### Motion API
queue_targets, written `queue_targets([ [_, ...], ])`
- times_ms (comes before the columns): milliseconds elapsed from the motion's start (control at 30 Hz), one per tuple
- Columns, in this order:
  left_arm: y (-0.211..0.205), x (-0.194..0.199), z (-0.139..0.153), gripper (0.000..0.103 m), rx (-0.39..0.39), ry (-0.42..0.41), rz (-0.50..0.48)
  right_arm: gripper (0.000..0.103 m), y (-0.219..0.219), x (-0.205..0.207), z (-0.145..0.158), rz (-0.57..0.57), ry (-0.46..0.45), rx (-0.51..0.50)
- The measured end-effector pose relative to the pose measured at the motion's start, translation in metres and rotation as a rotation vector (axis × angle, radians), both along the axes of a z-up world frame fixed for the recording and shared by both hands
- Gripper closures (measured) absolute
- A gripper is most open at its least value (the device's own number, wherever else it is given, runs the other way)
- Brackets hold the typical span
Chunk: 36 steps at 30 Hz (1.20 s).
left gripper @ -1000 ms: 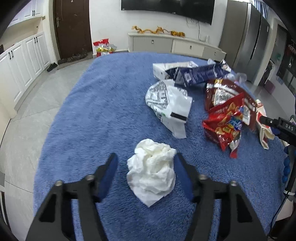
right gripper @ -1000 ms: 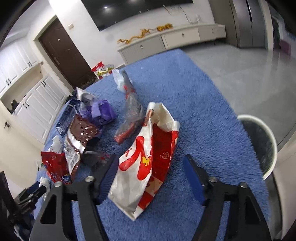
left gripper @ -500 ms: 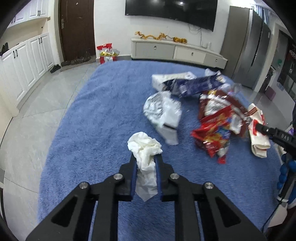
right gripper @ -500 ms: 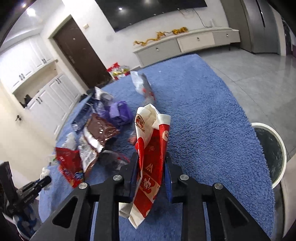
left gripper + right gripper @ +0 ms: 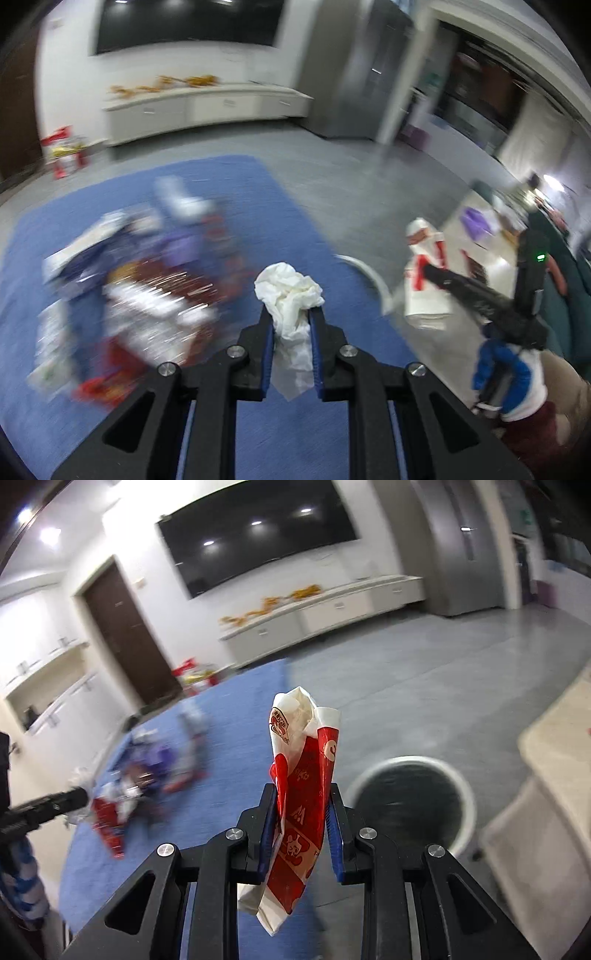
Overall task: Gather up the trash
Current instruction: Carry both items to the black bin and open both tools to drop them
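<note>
My left gripper [image 5: 290, 319] is shut on a crumpled white tissue [image 5: 290, 295], lifted above the blue rug [image 5: 258, 221]. My right gripper [image 5: 302, 795] is shut on a red and white snack bag [image 5: 301, 794], held upright in the air. In the left wrist view the same bag [image 5: 424, 291] and the right gripper [image 5: 436, 275] show at the right. A round white-rimmed trash bin [image 5: 408, 801] with a dark liner stands on the grey floor just right of the bag; its rim [image 5: 364, 269] shows blurred in the left wrist view. A blurred pile of wrappers [image 5: 147, 288] lies on the rug.
More wrappers [image 5: 147, 782] lie on the rug at the left of the right wrist view. A low white cabinet [image 5: 325, 616] runs along the far wall under a dark screen. A pale piece of furniture [image 5: 546, 775] stands right of the bin. A person's sleeve [image 5: 509, 373] is at the right.
Both grippers closed on their items, the tissue and the snack bag, lifted them off the rug and swung right toward the bin.
</note>
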<state>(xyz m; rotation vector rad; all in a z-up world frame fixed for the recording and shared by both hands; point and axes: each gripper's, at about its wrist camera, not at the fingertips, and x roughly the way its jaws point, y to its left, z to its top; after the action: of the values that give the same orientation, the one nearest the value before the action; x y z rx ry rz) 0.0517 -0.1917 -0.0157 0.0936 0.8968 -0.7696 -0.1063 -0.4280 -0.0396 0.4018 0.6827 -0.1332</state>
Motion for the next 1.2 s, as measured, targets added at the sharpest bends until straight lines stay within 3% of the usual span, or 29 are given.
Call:
queue_targets([
  [100,-0.076,0.017,-0.010,0.086,0.017,0.044,-0.084,0.078,-0.036,0.003,-0.011,-0.059,0.042,-0.050],
  [267,-0.167,0.054,-0.041,0.084,0.056,0.127,-0.128,0.077,-0.085,0.030,-0.048,-0.116,0.127,-0.074],
  [400,-0.210,0.074,-0.069,0.082,0.095,0.165,-0.145,0.077,-0.107,0.058,-0.078,-0.136,0.183,-0.067],
  [533,-0.236,0.090,-0.097,0.066,0.098,0.234,-0.149,0.074,-0.119,0.082,-0.106,-0.129,0.243,-0.063],
  [633,-0.239,0.097,-0.106,0.056,0.094,0.241,-0.130,0.068,-0.121,0.095,-0.119,-0.128,0.278,-0.076],
  [700,-0.236,0.101,-0.107,0.053,0.080,0.246,-0.113,0.055,-0.122,0.096,-0.123,-0.130,0.282,-0.087],
  [733,-0.231,0.102,-0.106,0.053,0.075,0.245,-0.108,0.047,-0.124,0.093,-0.123,-0.132,0.278,-0.089],
  [900,-0.211,0.093,-0.091,0.053,0.055,0.191,-0.093,0.032,-0.122,0.082,-0.109,-0.143,0.237,-0.087],
  [967,-0.196,0.084,-0.075,0.053,0.032,0.142,-0.084,0.023,-0.117,0.074,-0.095,-0.150,0.203,-0.091],
  [1200,-0.137,0.052,-0.021,0.052,-0.049,0.028,-0.060,0.010,-0.079,0.023,-0.011,-0.161,0.039,-0.129],
])
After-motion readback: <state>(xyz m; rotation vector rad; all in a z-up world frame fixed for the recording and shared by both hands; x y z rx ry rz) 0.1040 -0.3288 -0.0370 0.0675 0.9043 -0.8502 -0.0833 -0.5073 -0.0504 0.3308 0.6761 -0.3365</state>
